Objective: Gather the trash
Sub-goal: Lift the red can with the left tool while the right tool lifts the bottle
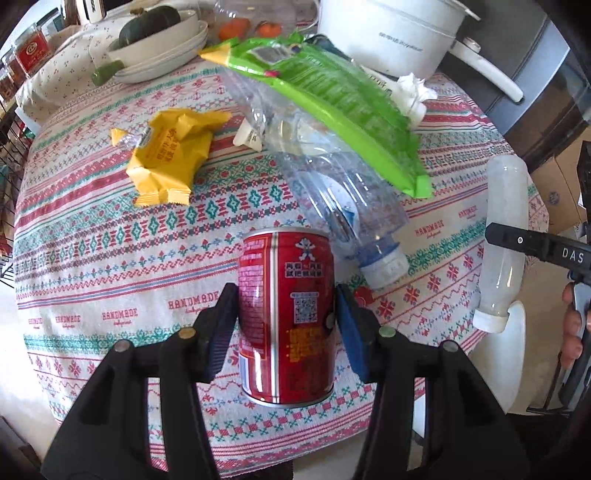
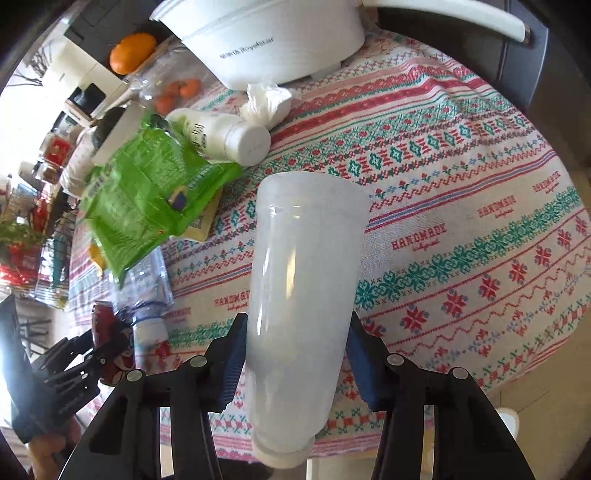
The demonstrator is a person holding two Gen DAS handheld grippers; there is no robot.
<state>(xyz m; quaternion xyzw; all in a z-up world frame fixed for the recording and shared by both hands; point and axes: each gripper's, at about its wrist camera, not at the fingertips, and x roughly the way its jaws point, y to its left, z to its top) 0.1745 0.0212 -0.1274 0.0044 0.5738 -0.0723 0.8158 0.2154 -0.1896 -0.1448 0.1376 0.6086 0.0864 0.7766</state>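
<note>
My left gripper [image 1: 286, 325] is shut on a red drink can [image 1: 286, 314], held above the patterned tablecloth [image 1: 92, 258]. My right gripper [image 2: 295, 354] is shut on a frosted white plastic bottle [image 2: 303, 295], cap toward the camera; the bottle also shows in the left wrist view [image 1: 504, 240]. On the table lie a clear crushed water bottle [image 1: 332, 184], a green snack bag [image 1: 332, 99], a yellow wrapper [image 1: 170, 155], a small white bottle [image 2: 225, 136] and a crumpled white tissue [image 2: 267, 103].
A white electric pot [image 1: 395, 33] stands at the back of the table. Stacked white plates with a dark green squash [image 1: 155, 40] sit at the back left, oranges [image 2: 133, 51] beside them. The table edge [image 1: 295, 461] runs close under both grippers.
</note>
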